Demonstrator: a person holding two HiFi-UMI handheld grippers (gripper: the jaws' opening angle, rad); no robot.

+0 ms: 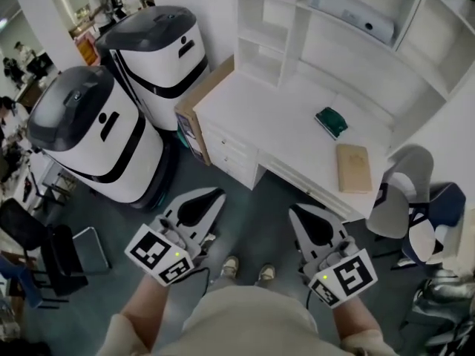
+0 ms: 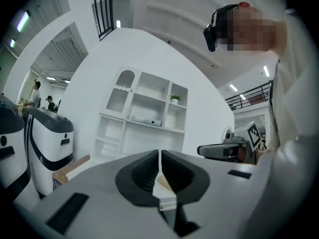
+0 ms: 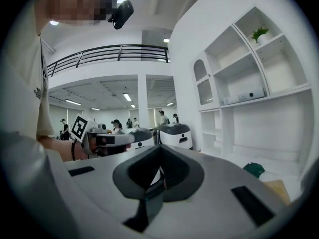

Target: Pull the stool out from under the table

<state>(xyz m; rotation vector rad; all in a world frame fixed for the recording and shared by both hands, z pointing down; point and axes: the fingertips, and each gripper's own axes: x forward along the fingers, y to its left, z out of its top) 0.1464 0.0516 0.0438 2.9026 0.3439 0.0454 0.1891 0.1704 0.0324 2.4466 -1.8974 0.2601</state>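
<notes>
Left gripper (image 1: 217,194): hand-held, jaws closed pad to pad with only a hairline seam between them; holds nothing, touches nothing, carried in the air above the dark floor (image 1: 252,206) in front of the table. Right gripper (image 1: 295,208): hand-held, jaws likewise fully together, empty, in the air level with the left one and apart from it, the person's shoes (image 1: 245,269) showing between the two in the head view. Stool (image 1: 401,191): grey, with a rounded shell-like form, standing at the table's right front corner, just beside the tabletop edge; its lower part is not shown clearly, and how far it reaches under the top cannot be told. It is well apart from both grippers, nearer the right. Table (image 1: 282,117): white desk with drawers at its left end and an open shelf unit along the back. On its top: a dark green object (image 1: 331,122) and a tan book (image 1: 353,167), near each other towards the right. Left of the table: a cardboard box (image 1: 194,113) standing against its side, then two white-and-black machines (image 1: 96,132).
</notes>
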